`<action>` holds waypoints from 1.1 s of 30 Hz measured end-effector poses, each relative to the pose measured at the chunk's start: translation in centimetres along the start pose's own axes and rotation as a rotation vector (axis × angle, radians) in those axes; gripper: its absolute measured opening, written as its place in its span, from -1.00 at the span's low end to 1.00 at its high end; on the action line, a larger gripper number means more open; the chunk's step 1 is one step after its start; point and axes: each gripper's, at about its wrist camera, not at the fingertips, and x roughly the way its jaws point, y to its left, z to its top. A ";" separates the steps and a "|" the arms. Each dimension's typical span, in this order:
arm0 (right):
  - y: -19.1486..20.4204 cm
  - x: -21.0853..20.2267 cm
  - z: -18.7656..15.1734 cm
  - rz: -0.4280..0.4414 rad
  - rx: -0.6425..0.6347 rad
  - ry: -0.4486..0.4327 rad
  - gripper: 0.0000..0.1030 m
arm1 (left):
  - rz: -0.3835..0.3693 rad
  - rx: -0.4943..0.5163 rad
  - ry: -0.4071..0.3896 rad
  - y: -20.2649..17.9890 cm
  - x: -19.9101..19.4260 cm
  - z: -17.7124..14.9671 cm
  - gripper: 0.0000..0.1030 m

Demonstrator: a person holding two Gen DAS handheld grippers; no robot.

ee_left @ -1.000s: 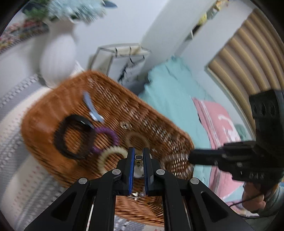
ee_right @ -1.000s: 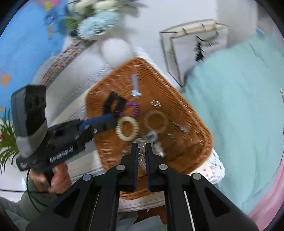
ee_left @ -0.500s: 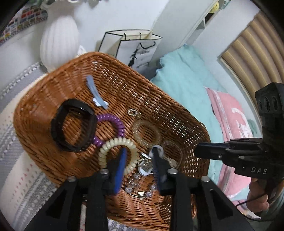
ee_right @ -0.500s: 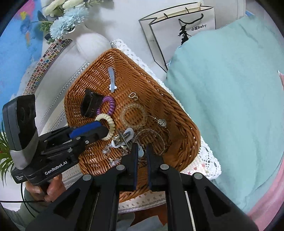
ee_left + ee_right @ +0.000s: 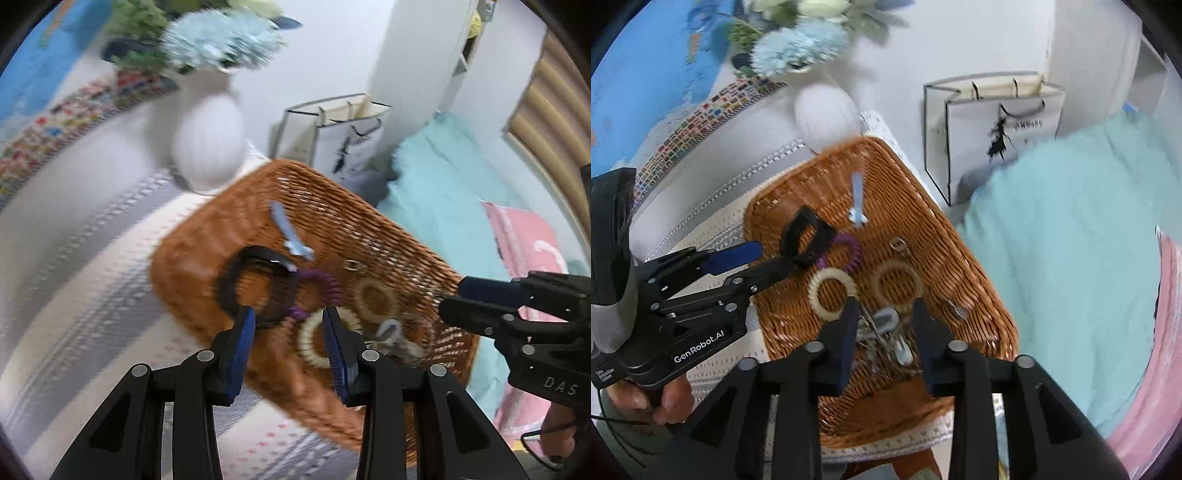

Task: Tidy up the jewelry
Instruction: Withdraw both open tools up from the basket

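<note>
The brown woven wicker tray (image 5: 945,236) serves as the landmark, and both tools hover over its near side. The right gripper (image 5: 884,325) has its jaws spread apart with nothing between them, poised above the tangle of silvery chains and clips (image 5: 886,332) heaped at the tray's near edge. The left gripper (image 5: 290,343) is likewise parted and empty, hanging over the tray's near left part, its blue-padded fingers (image 5: 242,347) framing the rim of the cream spiral hair tie (image 5: 831,291). Just right of that tie on the tray floor lies a translucent amber ring-shaped hair tie (image 5: 895,282). Farther in, toward the tray's middle, a purple coiled hair tie (image 5: 846,251) touches a black looped band (image 5: 807,236), and a small metal clasp (image 5: 899,244) sits a little to the right of them. Near the tray's far end lies a pale blue flat hair clip (image 5: 857,201). Beyond the far rim stands a white ribbed vase (image 5: 827,118) holding pale blue flowers (image 5: 798,46), and beyond the tray's right far corner stands a white paper shopping bag with black trim (image 5: 993,129). A teal blanket (image 5: 1071,258) spreads to the tray's right.
</note>
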 end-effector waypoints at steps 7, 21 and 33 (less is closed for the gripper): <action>2.5 0.6 0.9 0.014 -0.054 0.004 -0.30 | 0.113 -0.047 -0.031 2.4 -2.6 -0.5 -0.24; 6.5 1.6 1.3 -0.033 -0.098 0.015 -0.30 | 0.210 -0.066 -0.036 4.2 -5.3 -1.6 -0.22; 6.7 1.5 0.5 -0.063 -0.039 0.026 -0.30 | 0.226 -0.032 -0.021 4.3 -6.5 -2.5 -0.22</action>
